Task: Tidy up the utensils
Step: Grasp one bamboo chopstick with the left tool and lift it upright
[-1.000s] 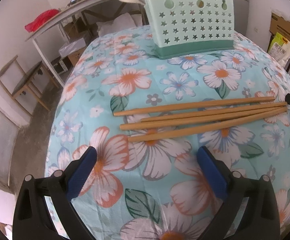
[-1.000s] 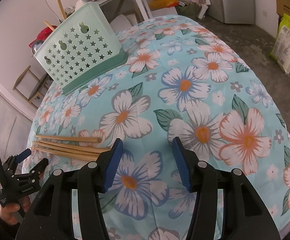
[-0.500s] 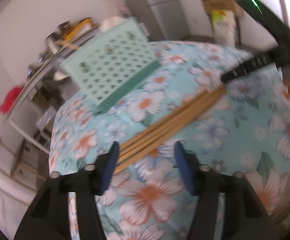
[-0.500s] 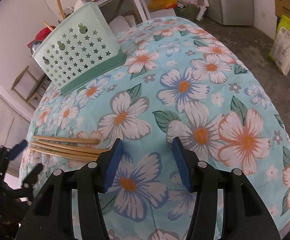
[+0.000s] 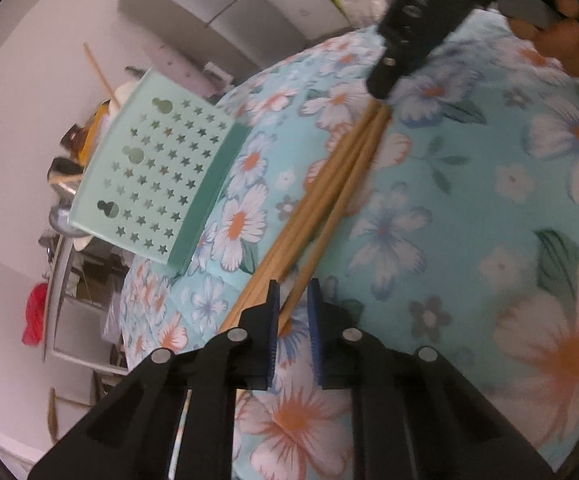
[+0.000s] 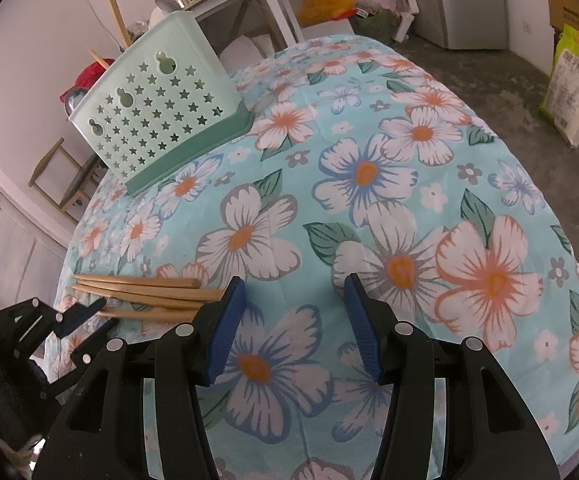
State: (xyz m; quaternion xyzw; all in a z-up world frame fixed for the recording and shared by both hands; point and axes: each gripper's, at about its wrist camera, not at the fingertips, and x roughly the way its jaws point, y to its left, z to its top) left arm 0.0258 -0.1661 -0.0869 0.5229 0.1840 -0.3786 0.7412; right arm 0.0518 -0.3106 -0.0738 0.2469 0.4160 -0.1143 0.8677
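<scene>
the left gripper (image 5: 292, 312) has just been closing and its blue jaws now stand narrow, with the near end of one wooden chopstick between them; the picture is blurred there, so it is hard to say whether the pads truly press on that stick or only flank it. the other chopsticks (image 5: 321, 196) lie in a bundle on the floral tablecloth (image 5: 469, 220), running from the jaws up toward one o'clock, their far ends just under the black finger of the right gripper. in the right wrist view the same chopsticks (image 6: 141, 298) lie at about nine o'clock, with the left gripper's blue tips at their near end at eight o'clock. the right gripper (image 6: 295, 322) hovers over the cloth with its jaws about half open and nothing between them, a white-and-blue flower below. the mint green utensil holder (image 6: 157, 120), pierced with star holes, stands on a darker green base at eleven o'clock in the right view, well apart from the chopsticks, and at ten o'clock in the left view.
</scene>
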